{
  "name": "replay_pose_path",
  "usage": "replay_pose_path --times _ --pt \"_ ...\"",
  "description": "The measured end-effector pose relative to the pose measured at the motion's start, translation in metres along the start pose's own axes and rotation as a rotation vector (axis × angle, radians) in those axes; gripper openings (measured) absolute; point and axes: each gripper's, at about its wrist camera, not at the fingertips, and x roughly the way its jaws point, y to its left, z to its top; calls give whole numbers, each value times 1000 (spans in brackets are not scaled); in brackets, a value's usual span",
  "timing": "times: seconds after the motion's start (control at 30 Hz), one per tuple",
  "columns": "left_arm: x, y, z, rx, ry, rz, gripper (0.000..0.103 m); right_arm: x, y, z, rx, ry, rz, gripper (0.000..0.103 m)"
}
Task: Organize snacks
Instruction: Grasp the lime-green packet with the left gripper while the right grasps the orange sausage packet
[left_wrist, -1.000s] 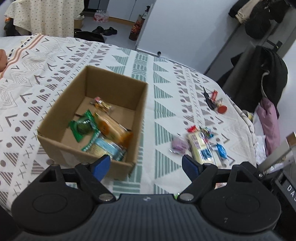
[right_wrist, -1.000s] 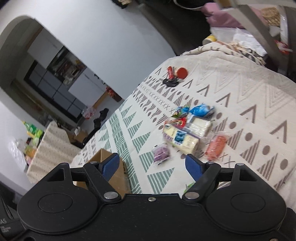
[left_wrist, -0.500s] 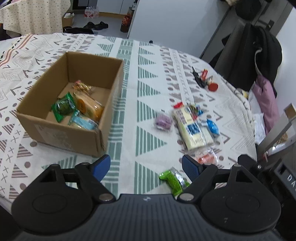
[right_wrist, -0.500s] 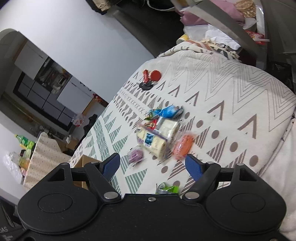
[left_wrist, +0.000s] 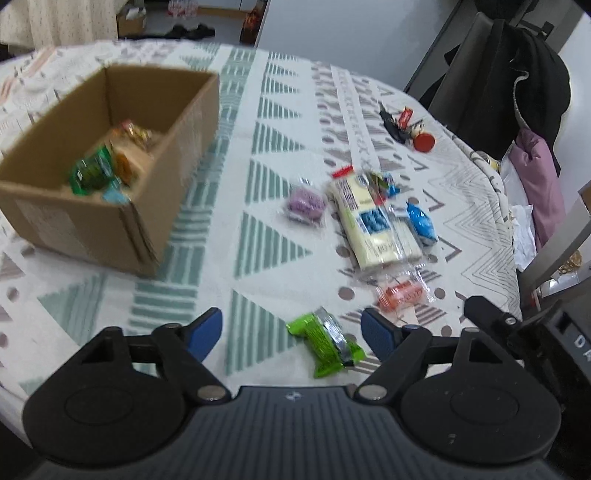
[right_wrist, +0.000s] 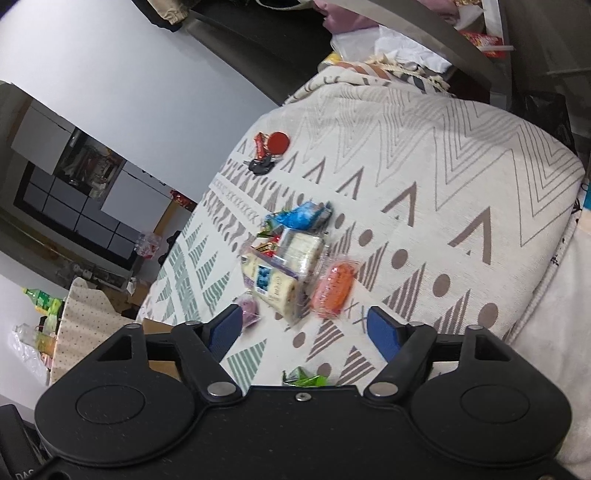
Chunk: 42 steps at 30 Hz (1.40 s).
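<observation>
A: Status, left claw (left_wrist: 291, 328)?
B: Jaws wide, nothing held. It hangs over the near edge of the desk (left_wrist: 280, 122), above a lime-green snack bar (left_wrist: 325, 345).

A: Right claw (right_wrist: 304, 326)?
B: Also wide, empty, over the right-hand edge of the cloth.

A: Snack positions?
B: Cardboard box (left_wrist: 110, 158) toward the left edge, approx. four packets inside (blurred). Loose group right of it: purple pack (left_wrist: 304, 203), cream cracker pack (left_wrist: 373, 225), blue pack (left_wrist: 421, 223), orange pack (left_wrist: 400, 293) nearest the right edge. Keys (left_wrist: 404, 125) near the far edge.
</observation>
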Motion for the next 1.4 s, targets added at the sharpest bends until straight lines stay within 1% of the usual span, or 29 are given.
replay_pose_path --times 0.1,0.2,0.27,0.3,0.37,0.4,0.47,0.5,0.57,0.63,0.77,0.97,1.03,1.07,1.1,1.23,1.3,1.33,1.4 --pt "11 -4 -3 -3 18 -8 74 7 -7 0 12 19 11 65" --pt "23 -8 -6 -12 48 -27 65 15 -12 0 18 33 14 61" --pt "32 -11 -8 -19 74 -39 58 21 -15 1 17 43 15 60" --pt "37 -11 -9 -22 86 -45 56 24 -16 2 19 48 17 60" --pt "46 -12 -11 -32 108 -53 49 29 -18 3 18 57 23 60" --pt "51 -12 -11 -36 118 -55 47 32 -19 3 17 62 26 59" --pt "60 -13 -13 -41 136 -66 37 38 -21 3 14 69 37 57" --pt "65 -14 -13 -44 147 -69 34 42 -22 4 15 73 44 56" --pt "71 -13 -11 -54 150 -71 32 48 -24 4 18 80 50 55" --pt "72 -14 -8 -50 127 -70 29 55 -24 6 15 84 48 55" --pt "75 -10 4 -57 108 -57 27 67 -23 7 4 78 37 55" --pt "75 -6 18 -35 73 -43 27 84 -17 8 -18 77 14 55" --pt "75 -6 23 -25 62 -44 27 88 -16 8 -22 68 -1 51" --pt "75 -6 25 -21 56 -43 27 90 -17 9 -24 63 -11 46" --pt "75 -7 26 -18 52 -41 27 92 -18 10 -28 65 -18 44" --pt "77 -7 28 -7 54 -40 27 96 -18 14 -10 72 -30 42" --pt "75 -7 28 -4 51 -45 27 97 -15 12 -22 66 -67 27" --pt "75 -7 28 -3 49 -47 27 97 -14 11 -29 63 -66 27" --pt "71 -7 28 3 39 -52 27 96 -15 9 -29 62 -60 21"
